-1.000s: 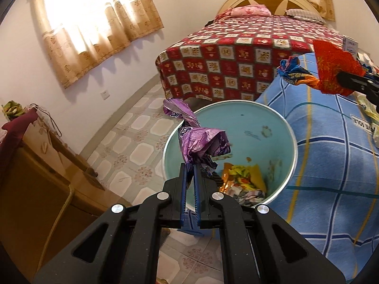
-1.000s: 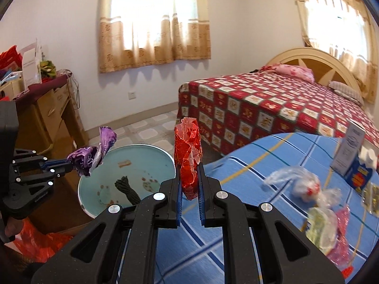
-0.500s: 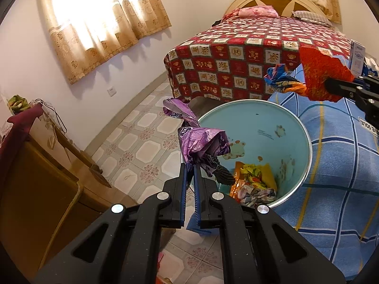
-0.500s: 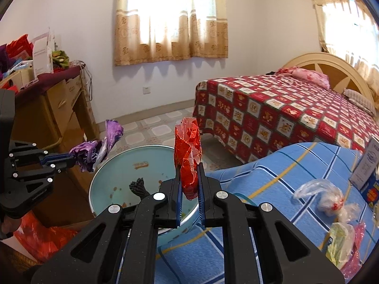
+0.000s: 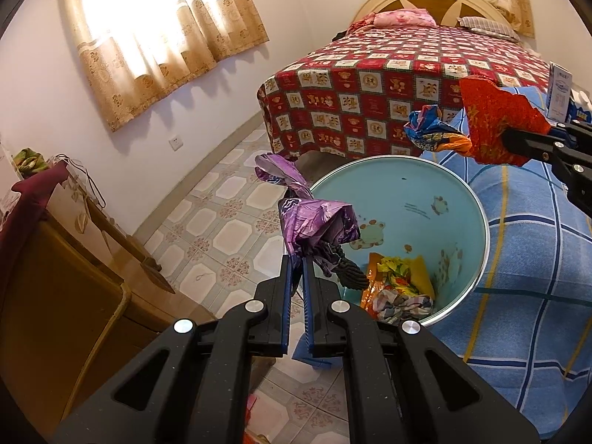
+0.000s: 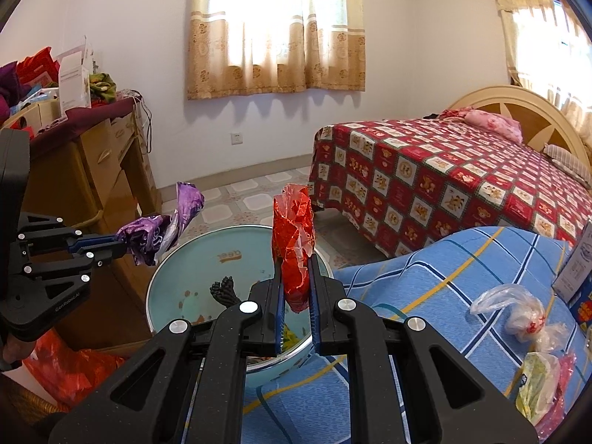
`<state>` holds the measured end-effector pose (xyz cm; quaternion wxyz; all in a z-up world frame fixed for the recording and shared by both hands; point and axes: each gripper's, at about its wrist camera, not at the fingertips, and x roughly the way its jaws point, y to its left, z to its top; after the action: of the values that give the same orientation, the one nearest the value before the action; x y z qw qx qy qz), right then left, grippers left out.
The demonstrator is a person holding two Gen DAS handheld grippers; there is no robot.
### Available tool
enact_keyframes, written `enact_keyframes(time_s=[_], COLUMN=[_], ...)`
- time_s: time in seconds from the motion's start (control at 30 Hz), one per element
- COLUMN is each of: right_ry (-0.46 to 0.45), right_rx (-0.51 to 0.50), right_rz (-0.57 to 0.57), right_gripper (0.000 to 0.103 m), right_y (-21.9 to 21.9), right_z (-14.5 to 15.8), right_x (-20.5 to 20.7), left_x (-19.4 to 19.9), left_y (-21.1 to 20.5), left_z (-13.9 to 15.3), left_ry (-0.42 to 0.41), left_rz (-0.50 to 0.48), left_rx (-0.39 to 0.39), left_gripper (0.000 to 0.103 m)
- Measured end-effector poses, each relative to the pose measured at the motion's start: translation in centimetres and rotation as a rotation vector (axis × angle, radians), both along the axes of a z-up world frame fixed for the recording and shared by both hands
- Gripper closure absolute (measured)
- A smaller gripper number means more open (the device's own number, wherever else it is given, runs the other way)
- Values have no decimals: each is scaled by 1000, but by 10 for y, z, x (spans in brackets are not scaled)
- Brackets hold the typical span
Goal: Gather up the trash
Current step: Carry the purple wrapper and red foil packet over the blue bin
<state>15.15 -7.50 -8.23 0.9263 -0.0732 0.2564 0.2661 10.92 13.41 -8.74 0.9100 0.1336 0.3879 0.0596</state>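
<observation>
A crumpled purple wrapper (image 5: 314, 222) stands up from my left gripper (image 5: 297, 259), which is shut on it over the near rim of a light blue bin (image 5: 407, 188). Colourful wrappers (image 5: 399, 285) and a dark ribbed piece (image 5: 347, 272) lie in the bin's bottom. My right gripper (image 6: 295, 263) is shut on a red wrapper (image 6: 292, 229), held upright above the bin (image 6: 207, 259) at the edge of the blue checked blanket (image 6: 444, 277). In the left wrist view the right gripper (image 5: 508, 140) enters from the right, with a blue-orange wrapper (image 5: 433, 133) bunched beside the red wrapper (image 5: 492, 125).
Clear plastic bags (image 6: 518, 314) and a yellowish bag (image 6: 536, 373) lie on the blanket, with a carton (image 6: 577, 259) at its right edge. A wooden dresser (image 6: 85, 177) stands left of the bin, a red bag (image 6: 70, 366) below it. A bed with a red checked cover (image 6: 444, 185) lies beyond.
My right gripper has carried the red wrapper toward the bin, which now sits below its fingers. The left gripper has stayed almost in place with the purple wrapper.
</observation>
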Motion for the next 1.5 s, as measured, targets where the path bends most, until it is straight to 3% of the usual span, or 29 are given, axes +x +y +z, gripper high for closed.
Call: enact_keyframes(time_s=[1.5], right_ry=[-7], right_rx=[-9], right_rz=[20], right_gripper=[91], right_y=[16], right_z=[-3], right_x=[-6], left_x=[-3], left_y=[-17], left_z=[-7], left_ry=[11], left_rz=[-25], left_rx=[-5], left_gripper=[97])
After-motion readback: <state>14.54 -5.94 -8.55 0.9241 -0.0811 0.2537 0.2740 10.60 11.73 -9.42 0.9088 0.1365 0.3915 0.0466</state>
